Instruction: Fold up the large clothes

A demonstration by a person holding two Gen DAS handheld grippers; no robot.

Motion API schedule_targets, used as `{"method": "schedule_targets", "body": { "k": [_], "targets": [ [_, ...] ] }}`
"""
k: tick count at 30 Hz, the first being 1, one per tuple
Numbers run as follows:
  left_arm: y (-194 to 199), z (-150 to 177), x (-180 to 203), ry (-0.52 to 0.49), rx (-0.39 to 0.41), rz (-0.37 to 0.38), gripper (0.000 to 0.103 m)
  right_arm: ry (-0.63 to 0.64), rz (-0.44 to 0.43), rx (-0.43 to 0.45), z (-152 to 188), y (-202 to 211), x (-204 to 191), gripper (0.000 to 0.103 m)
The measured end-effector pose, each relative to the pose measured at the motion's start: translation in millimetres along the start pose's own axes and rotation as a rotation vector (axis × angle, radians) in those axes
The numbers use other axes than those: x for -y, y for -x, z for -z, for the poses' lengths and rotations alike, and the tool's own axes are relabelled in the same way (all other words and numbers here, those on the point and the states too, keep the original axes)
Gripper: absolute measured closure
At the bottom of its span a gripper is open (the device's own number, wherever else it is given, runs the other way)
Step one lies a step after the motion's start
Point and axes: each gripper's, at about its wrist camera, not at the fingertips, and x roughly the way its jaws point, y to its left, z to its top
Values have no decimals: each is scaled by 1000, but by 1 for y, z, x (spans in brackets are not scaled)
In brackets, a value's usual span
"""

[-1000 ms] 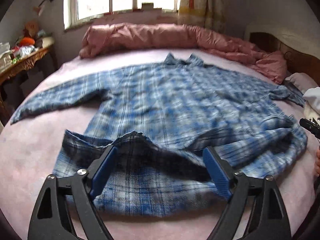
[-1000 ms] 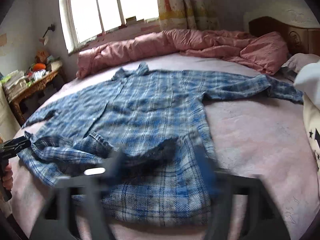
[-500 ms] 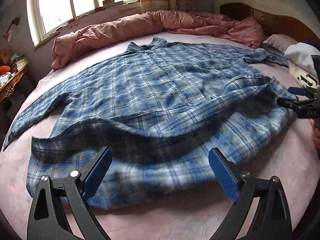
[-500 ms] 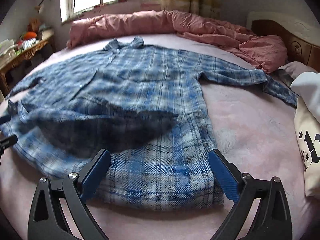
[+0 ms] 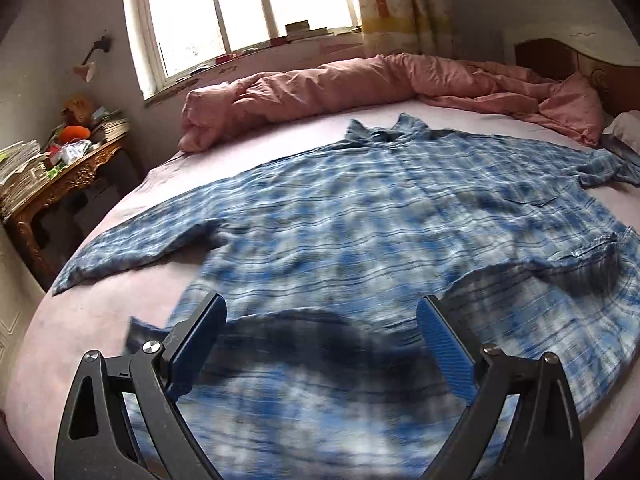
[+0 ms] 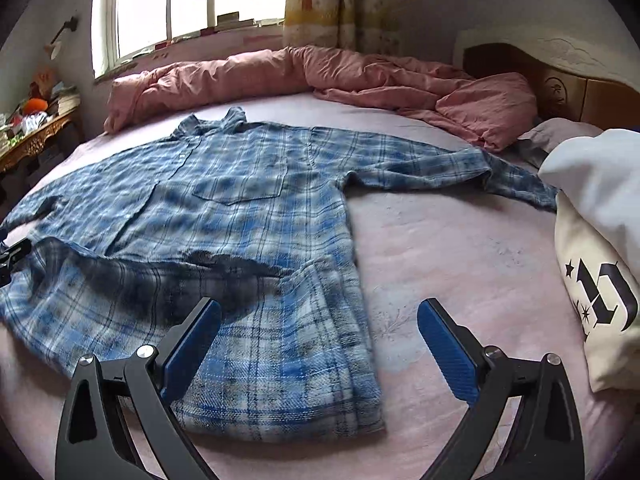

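A large blue plaid shirt point(image 5: 360, 216) lies face up on a pink bed point(image 5: 100, 320), collar toward the window, both sleeves spread sideways. Its bottom hem is folded up over the lower body, loosely and with a dark hollow under the fold. In the right wrist view the shirt point(image 6: 240, 200) shows a chest pocket and its right sleeve point(image 6: 460, 168) stretched toward the pillows. My left gripper point(image 5: 320, 330) is open just above the folded hem near the shirt's left side. My right gripper point(image 6: 318, 326) is open over the hem's right corner. Neither holds cloth.
A rolled pink duvet point(image 5: 360, 84) lies along the far side under the window. A carved wooden side table point(image 5: 60, 176) with clutter stands at the left. A white and cream printed garment point(image 6: 600, 248) is piled at the right, beside the wooden headboard point(image 6: 560, 80).
Both grippers have drawn back from the shirt and swung their views; the folded-up hem, lifted a second ago, now rests on the shirt body. The left view is still blurred by motion.
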Motion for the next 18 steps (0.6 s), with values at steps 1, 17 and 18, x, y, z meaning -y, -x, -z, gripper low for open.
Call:
{"method": "schedule_targets", "body": {
  "k": [1, 17, 18],
  "targets": [
    [4, 1, -8, 1, -3, -4, 7, 2, 2, 0, -1, 0, 1, 3],
    [19, 49, -148, 215, -70, -140, 5, -2, -117, -139, 4, -29, 13, 28],
    [10, 54, -153, 213, -112, -164, 5, -2, -115, -145, 5, -31, 13, 31]
  ]
}}
